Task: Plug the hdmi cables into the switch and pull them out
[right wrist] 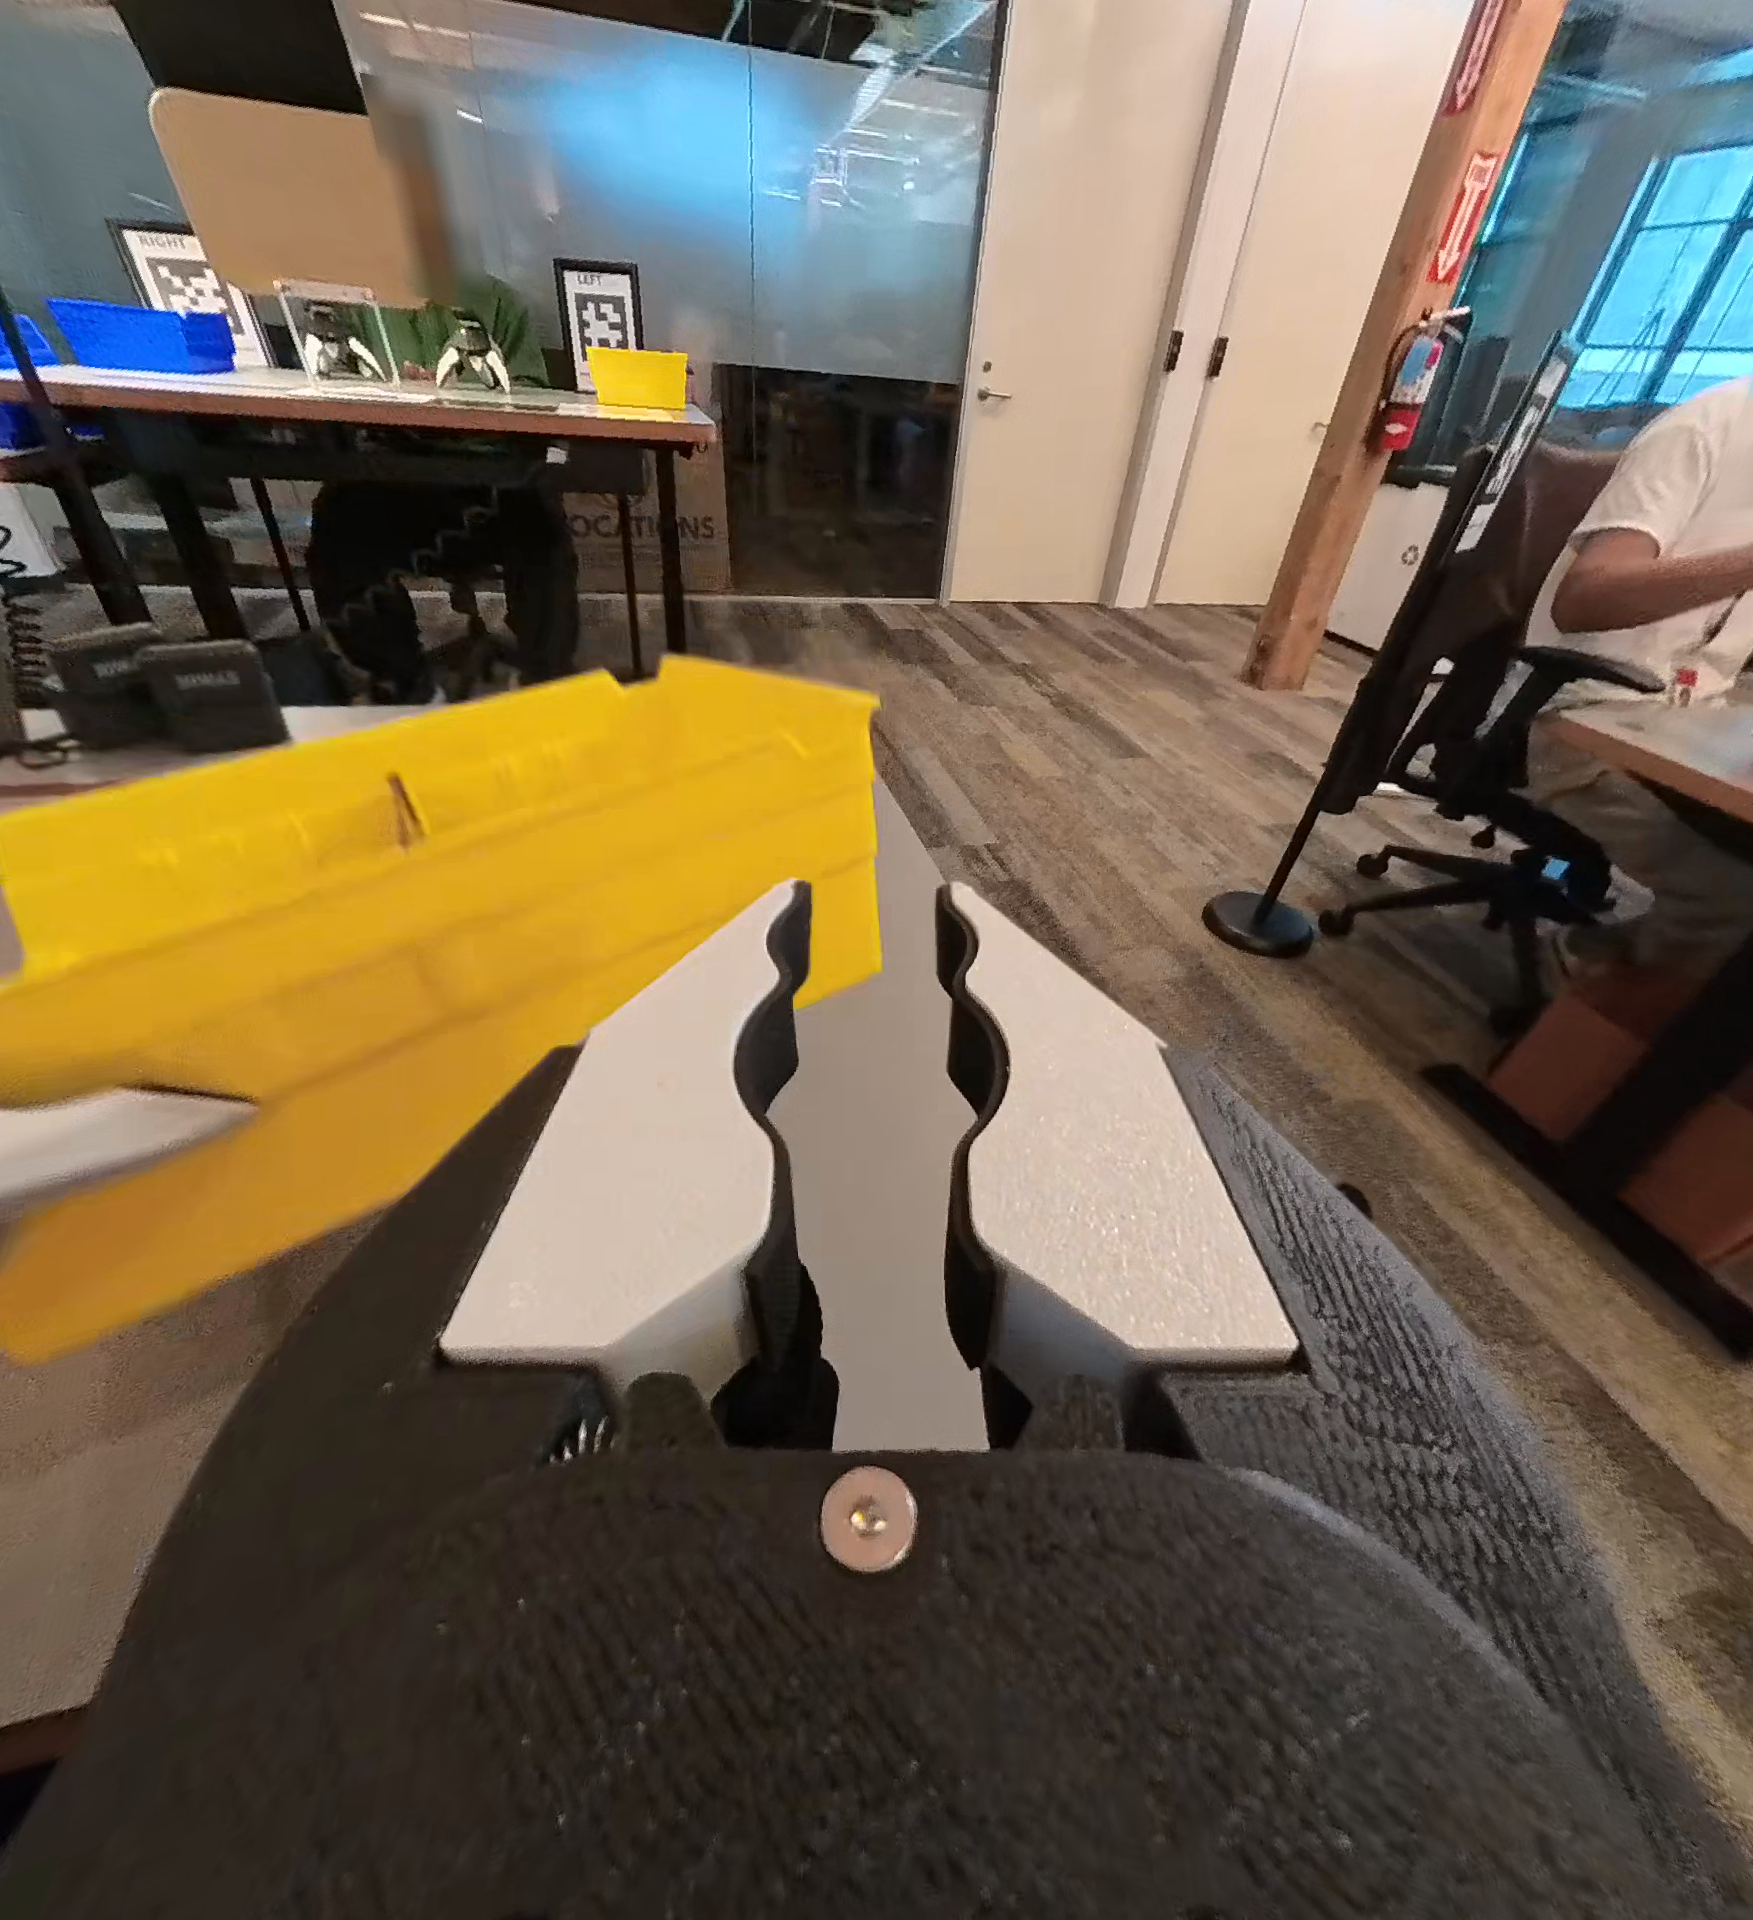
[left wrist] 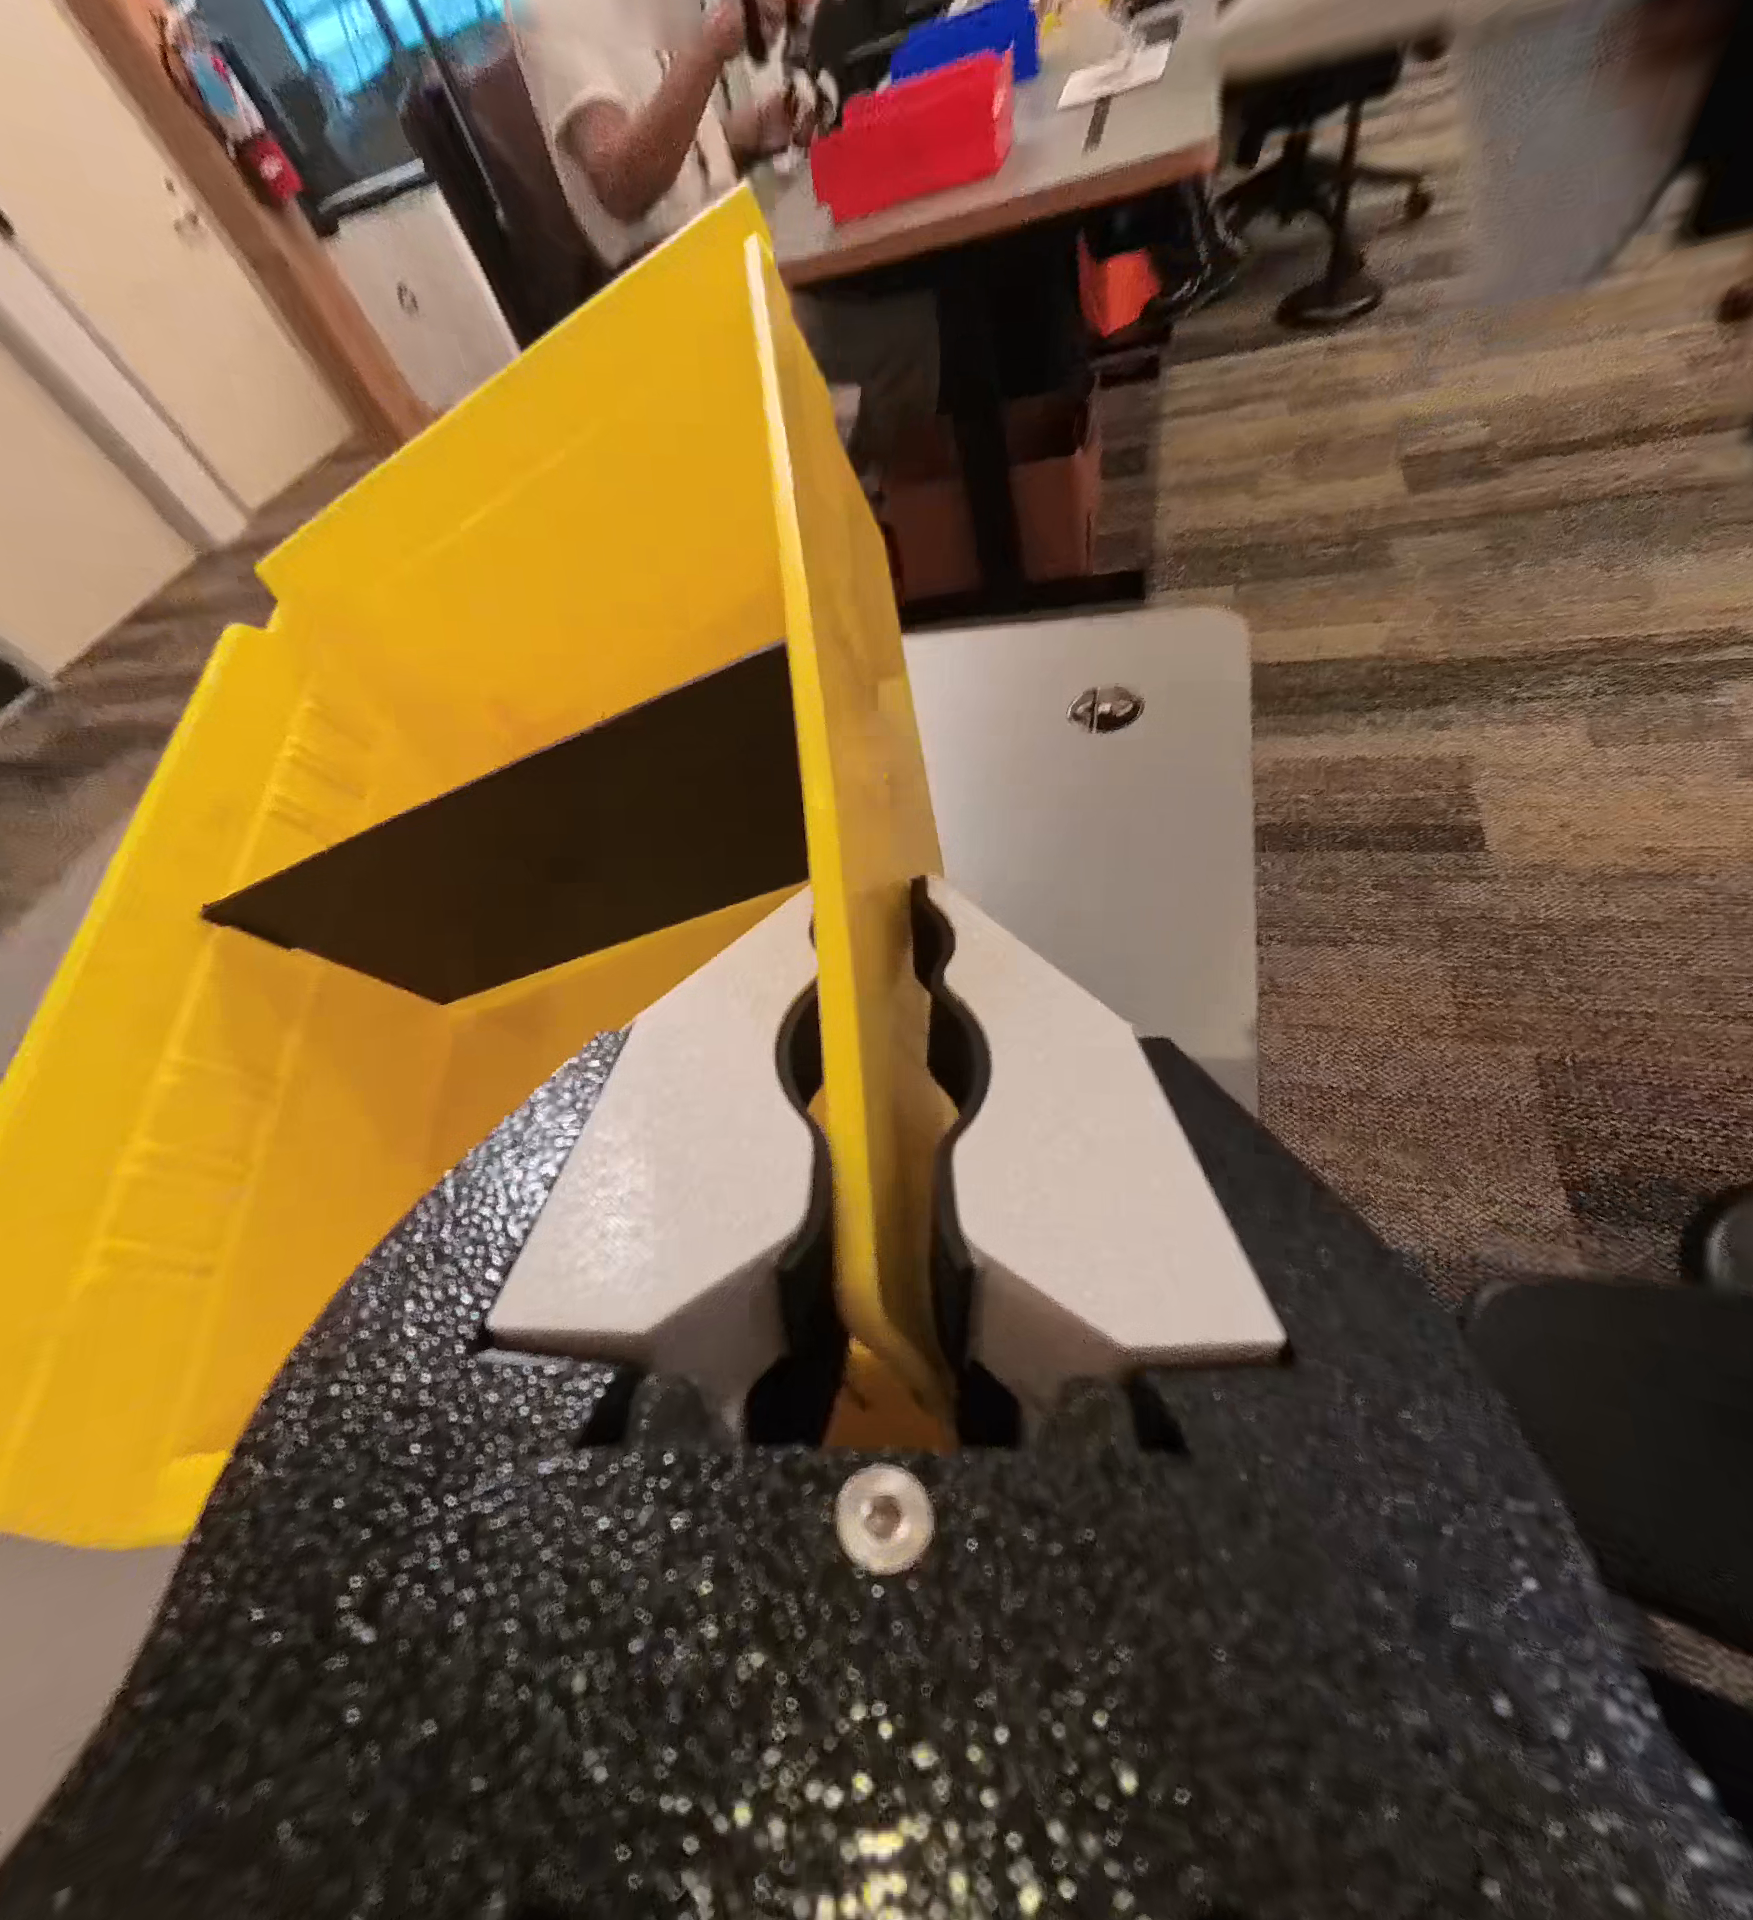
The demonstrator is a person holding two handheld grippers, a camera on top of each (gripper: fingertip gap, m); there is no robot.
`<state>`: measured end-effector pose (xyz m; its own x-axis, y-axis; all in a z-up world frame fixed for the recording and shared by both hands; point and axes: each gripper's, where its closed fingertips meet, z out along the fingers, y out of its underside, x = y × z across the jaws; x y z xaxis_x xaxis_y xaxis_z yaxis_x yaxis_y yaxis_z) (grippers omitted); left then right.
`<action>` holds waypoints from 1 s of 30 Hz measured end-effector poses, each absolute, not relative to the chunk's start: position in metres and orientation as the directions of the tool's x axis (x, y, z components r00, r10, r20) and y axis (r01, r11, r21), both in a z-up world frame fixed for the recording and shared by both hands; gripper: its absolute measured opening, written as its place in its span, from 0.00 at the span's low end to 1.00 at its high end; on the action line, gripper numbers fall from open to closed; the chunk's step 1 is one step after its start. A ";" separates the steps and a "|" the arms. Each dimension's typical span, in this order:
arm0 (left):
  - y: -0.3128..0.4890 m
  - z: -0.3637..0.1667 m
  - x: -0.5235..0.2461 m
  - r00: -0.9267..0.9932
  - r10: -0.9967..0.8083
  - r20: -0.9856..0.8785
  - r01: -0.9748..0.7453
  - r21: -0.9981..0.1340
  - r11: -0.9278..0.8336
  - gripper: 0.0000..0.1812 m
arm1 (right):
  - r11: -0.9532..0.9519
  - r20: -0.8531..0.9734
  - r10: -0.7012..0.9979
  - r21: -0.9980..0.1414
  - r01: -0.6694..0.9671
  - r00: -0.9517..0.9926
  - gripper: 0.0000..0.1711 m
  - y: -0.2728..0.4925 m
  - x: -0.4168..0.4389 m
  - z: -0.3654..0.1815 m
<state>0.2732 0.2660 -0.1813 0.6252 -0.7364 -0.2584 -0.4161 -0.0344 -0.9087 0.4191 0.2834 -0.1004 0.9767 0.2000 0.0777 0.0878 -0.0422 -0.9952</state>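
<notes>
Nearest the lens, the left gripper (left wrist: pixel 867 1039) is seen pinched on the side wall of one yellow bin (left wrist: pixel 436 831), which is lifted and tilted over the grey table (left wrist: pixel 1111 831); one black divider (left wrist: pixel 560 842) is set across the bin's inside. Beyond the table's rounded far corner, open carpeted floor (left wrist: pixel 1526 675) is left free. The right gripper (right wrist: pixel 872 977) is held just beside the bin's end (right wrist: pixel 436 914), its jaws slightly parted with nothing visibly clamped between them. One seated person (right wrist: pixel 1682 540) and one office chair (right wrist: pixel 1495 790) are seen to the right, well apart. Neither HDMI cables nor the switch can be made out in either view.
</notes>
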 end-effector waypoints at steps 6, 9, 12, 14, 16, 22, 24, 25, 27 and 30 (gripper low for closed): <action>0.286 -0.240 0.296 0.630 -0.727 -0.272 -0.481 -0.872 -0.090 0.05 | -0.070 0.072 0.250 -0.993 0.092 0.966 0.13 0.297 0.410 -0.113; 0.291 -0.249 0.299 0.639 -0.696 -0.327 -0.504 -0.862 -0.058 0.04 | -0.095 0.138 0.303 -0.980 0.174 0.943 0.14 0.304 0.392 -0.124; 0.294 -0.215 0.289 0.751 -0.584 -0.310 -0.356 -0.934 0.037 0.39 | -0.111 0.218 0.355 -0.956 0.273 0.909 0.21 0.309 0.373 -0.135; 0.293 -0.198 0.271 0.787 -0.523 -0.327 -0.332 -0.939 0.088 0.56 | -0.113 0.270 0.373 -0.937 0.332 0.888 0.34 0.311 0.363 -0.138; 0.289 -0.188 0.248 0.799 -0.496 -0.339 -0.318 -0.939 0.129 0.58 | -0.105 0.318 0.446 -0.910 0.402 0.836 0.45 0.306 0.346 -0.145; 0.305 -0.183 0.152 0.891 -0.445 -0.088 -0.068 -0.996 0.062 0.47 | -0.229 0.387 0.590 -0.761 0.607 0.708 0.53 0.290 0.318 -0.188; 0.321 -0.191 0.123 0.907 -0.420 0.029 0.030 -1.000 -0.003 0.46 | -0.329 0.332 0.629 -0.706 0.627 0.703 0.49 0.283 0.315 -0.207; 0.329 -0.198 0.113 0.907 -0.413 0.081 0.069 -0.997 -0.045 0.44 | -0.365 0.311 0.641 -0.681 0.635 0.702 0.45 0.279 0.315 -0.214; 0.343 -0.207 0.111 0.886 -0.438 0.152 0.111 -0.987 -0.117 0.40 | -0.412 0.258 0.679 -0.640 0.648 0.687 0.38 0.270 0.311 -0.228; 0.366 -0.232 0.114 0.908 -0.398 0.128 0.035 -0.972 -0.232 0.37 | -0.434 0.201 0.722 -0.614 0.659 0.663 0.28 0.263 0.304 -0.239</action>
